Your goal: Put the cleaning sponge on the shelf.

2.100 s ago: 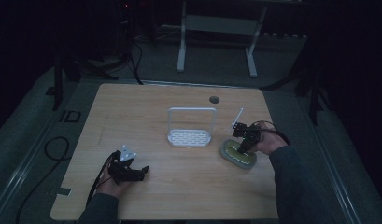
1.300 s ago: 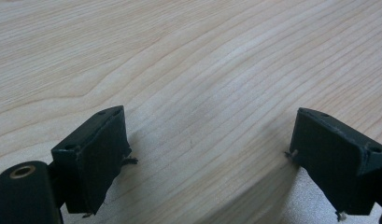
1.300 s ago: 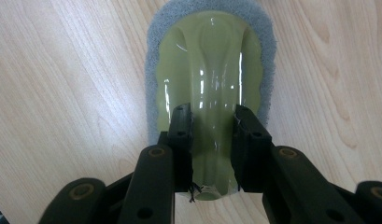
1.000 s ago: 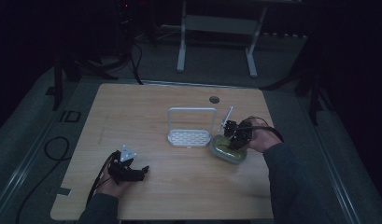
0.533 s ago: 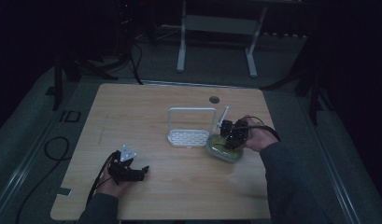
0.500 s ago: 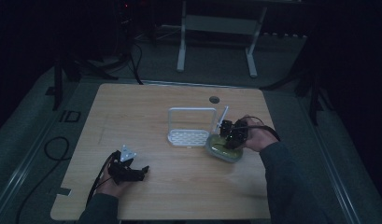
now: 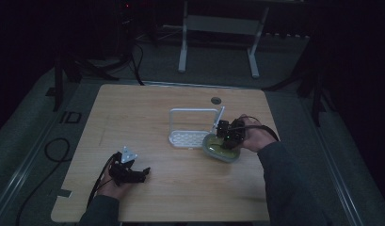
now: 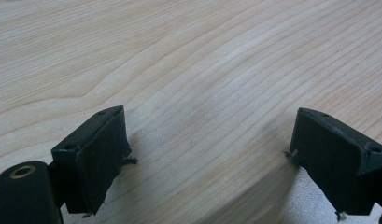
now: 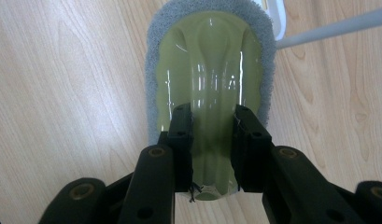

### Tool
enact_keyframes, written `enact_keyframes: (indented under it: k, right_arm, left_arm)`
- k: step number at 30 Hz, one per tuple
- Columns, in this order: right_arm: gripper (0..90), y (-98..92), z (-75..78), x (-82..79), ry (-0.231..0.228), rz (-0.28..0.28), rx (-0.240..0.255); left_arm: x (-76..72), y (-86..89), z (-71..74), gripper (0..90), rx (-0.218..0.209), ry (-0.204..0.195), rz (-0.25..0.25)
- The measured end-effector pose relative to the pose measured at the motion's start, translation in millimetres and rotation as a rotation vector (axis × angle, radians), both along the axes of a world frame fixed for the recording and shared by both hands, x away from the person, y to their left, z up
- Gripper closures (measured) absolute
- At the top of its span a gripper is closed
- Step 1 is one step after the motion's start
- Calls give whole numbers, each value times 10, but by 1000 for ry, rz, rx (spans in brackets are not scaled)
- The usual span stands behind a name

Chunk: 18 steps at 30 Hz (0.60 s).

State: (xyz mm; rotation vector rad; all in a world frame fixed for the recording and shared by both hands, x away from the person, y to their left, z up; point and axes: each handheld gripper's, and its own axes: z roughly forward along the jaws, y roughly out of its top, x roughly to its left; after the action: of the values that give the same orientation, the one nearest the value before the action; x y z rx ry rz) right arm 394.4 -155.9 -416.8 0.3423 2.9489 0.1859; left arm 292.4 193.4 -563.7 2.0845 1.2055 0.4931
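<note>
Right gripper (image 9: pixel 212 140) clamped on the scrubber's (image 9: pixel 210 70) raised green grip, near the table's (image 7: pixel 180 197) right edge.
Glossy, stiff, likely slippery plastic over a soft pad; left gripper (image 8: pixel 207 158) jaws apart.

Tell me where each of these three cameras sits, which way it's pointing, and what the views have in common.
High view: above the person's side, looking forward and down on the light wooden table; both forearms and grippers enter from the bottom.
Left gripper view: on the left gripper, looking down at bare wood between its open jaws.
Right gripper view: on the right gripper, jaws clamped on the olive-green scrubber with grey pad.
Shared: scrubber and white wire rack appear in high and right gripper views.
</note>
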Motion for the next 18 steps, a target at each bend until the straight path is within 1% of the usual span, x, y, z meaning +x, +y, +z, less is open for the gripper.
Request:
enact_keyframes:
  k: [5,7,18]
  right_arm:
    - [717,58,21,-10,-6,13,4]
    - [717,88,33,-13,-2,22,10]
    - [717,245,88,-24,-21,50,16]
  left_arm:
    - [0,0,0,115,0,0,0]
    - [0,0,0,115,0,0,0]
    - [0,1,1,115,1,1,0]
